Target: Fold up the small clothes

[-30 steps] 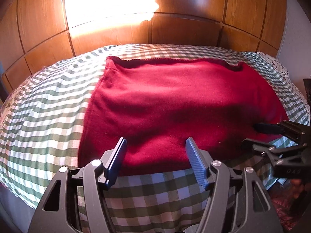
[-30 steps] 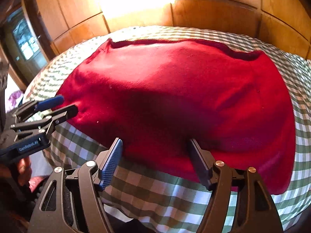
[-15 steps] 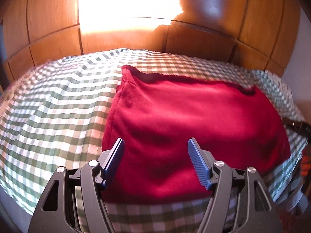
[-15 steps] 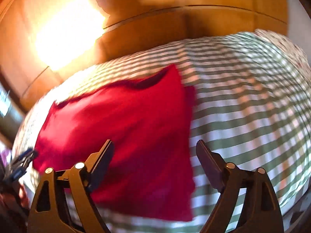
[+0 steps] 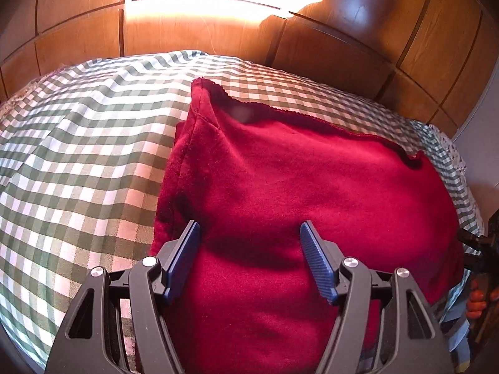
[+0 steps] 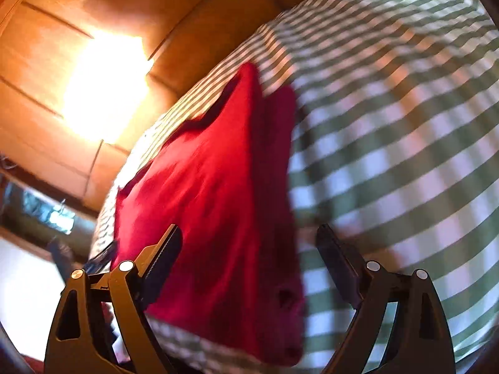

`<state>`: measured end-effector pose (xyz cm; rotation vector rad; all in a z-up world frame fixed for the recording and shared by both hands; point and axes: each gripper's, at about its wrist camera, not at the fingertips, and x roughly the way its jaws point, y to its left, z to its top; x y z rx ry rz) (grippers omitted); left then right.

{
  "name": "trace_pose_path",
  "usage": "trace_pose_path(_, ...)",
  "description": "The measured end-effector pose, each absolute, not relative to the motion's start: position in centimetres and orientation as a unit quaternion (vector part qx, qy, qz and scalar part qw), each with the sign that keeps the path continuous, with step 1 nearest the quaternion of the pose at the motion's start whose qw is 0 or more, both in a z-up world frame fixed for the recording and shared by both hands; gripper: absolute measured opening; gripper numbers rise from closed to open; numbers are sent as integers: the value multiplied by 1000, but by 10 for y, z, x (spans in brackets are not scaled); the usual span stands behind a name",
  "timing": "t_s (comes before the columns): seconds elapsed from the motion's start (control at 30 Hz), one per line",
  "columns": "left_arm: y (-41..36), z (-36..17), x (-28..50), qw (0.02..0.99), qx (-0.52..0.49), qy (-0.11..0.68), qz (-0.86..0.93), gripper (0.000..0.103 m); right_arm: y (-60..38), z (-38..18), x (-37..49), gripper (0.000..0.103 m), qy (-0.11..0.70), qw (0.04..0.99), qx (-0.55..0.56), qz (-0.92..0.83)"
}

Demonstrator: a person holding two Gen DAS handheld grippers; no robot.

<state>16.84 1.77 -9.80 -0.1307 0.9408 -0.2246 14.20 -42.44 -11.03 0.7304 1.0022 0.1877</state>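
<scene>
A dark red garment [image 5: 312, 180] lies flat on a bed under a green-and-white checked cover [image 5: 78, 155]. Its left side shows a folded edge and a seam. My left gripper [image 5: 251, 224] hovers open over the garment's near left part, with cloth below the fingers but none pinched. In the blurred, tilted right wrist view, the red garment [image 6: 212, 187] runs up the middle. My right gripper [image 6: 249, 229] stands wide open astride its near right edge. Its left finger is over red cloth and its right finger over the checked cover [image 6: 389, 155].
A wooden panelled wall [image 5: 343, 46] with a bright sun patch stands behind the bed. The cover stretches bare to the left of the garment. The bed's right edge [image 5: 464, 187] drops off close to the garment, where part of the other gripper [image 5: 477, 246] shows.
The left gripper moved left, from the garment's near edge to over its left part. The right gripper rolled, swung toward the garment's right edge, and its jaws widened.
</scene>
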Motion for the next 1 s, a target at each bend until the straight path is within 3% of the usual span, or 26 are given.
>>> trace_pose_path(0.07, 16, -96, 167, 884, -62, 450, -107, 66, -413, -111, 141, 87, 471, 811, 333, 100)
trace_pose_path(0.1, 18, -95, 167, 884, -69, 449, -109, 65, -409, -110, 142, 78, 474, 811, 328, 102)
trace_pose_path(0.2, 30, -88, 166, 883, -95, 445, -114, 59, -396, -106, 149, 37, 485, 809, 315, 104)
trace_pose_path(0.23, 34, -87, 165, 883, -102, 444, -114, 57, -391, -100, 150, 31, 484, 811, 310, 108)
trace_pose_path(0.3, 45, -86, 162, 878, -123, 446, -122, 52, -382, -82, 152, 30, 470, 823, 297, 117)
trace_pose_path(0.67, 114, -81, 145, 855, -240, 434, -154, 51, -255, 17, 205, 28, 407, 856, 211, 241)
trace_pose_path(0.93, 155, -71, 136, 845, -301, 413, -157, 52, -112, -20, 239, 28, 471, 828, 93, 291)
trace_pose_path(1.0, 159, -69, 137, 837, -317, 411, -170, 57, -84, -37, 237, 28, 485, 823, 49, 292)
